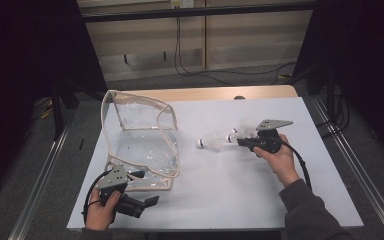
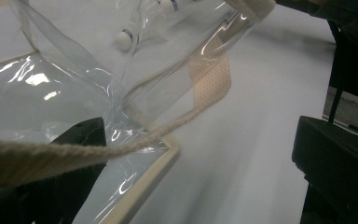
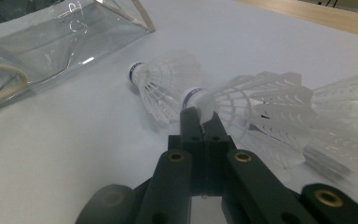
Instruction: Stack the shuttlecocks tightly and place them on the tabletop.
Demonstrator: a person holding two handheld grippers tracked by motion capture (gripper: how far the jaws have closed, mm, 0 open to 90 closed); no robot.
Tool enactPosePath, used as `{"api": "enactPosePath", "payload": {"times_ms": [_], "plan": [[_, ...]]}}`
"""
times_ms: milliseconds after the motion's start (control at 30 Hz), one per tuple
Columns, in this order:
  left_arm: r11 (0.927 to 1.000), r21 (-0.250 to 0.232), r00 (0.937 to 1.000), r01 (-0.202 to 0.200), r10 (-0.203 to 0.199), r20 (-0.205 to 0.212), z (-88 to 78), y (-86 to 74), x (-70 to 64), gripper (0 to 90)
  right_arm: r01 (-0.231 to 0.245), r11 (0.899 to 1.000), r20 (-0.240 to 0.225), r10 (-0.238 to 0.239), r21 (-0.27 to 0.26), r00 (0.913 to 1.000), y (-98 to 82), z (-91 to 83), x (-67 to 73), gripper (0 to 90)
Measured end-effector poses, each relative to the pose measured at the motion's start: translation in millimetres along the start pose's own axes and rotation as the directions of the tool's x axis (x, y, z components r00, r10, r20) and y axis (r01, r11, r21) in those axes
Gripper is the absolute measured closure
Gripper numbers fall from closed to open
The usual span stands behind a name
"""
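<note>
Three shuttlecocks lie near the middle of the tabletop: one (image 3: 161,84) apart, two overlapping. The right gripper (image 3: 200,116) pinches the cork of the nearer one (image 3: 242,100). Blue bands ring the corks; their print is unreadable. One clear bag (image 1: 140,142) stands open near the left edge. The left gripper (image 1: 140,175) meets its front corner; its jaw gap is hidden.
</note>
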State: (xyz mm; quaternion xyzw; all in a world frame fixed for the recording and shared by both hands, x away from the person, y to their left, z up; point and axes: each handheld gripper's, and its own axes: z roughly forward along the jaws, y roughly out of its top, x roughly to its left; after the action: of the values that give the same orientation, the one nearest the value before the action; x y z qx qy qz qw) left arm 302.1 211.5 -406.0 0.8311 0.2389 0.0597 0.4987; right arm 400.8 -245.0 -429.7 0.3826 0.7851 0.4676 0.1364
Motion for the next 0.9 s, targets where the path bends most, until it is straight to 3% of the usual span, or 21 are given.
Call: {"api": "enactPosePath", "payload": {"times_ms": [900], "plan": [[1.0, -0.001, 1.0, -0.005, 0.005, -0.004, 0.2, 0.0, -0.3, 3.3, 0.012, 1.0, -0.015, -0.012, -0.002, 0.9998, 4.2, 15.9, 8.6, 90.0]]}}
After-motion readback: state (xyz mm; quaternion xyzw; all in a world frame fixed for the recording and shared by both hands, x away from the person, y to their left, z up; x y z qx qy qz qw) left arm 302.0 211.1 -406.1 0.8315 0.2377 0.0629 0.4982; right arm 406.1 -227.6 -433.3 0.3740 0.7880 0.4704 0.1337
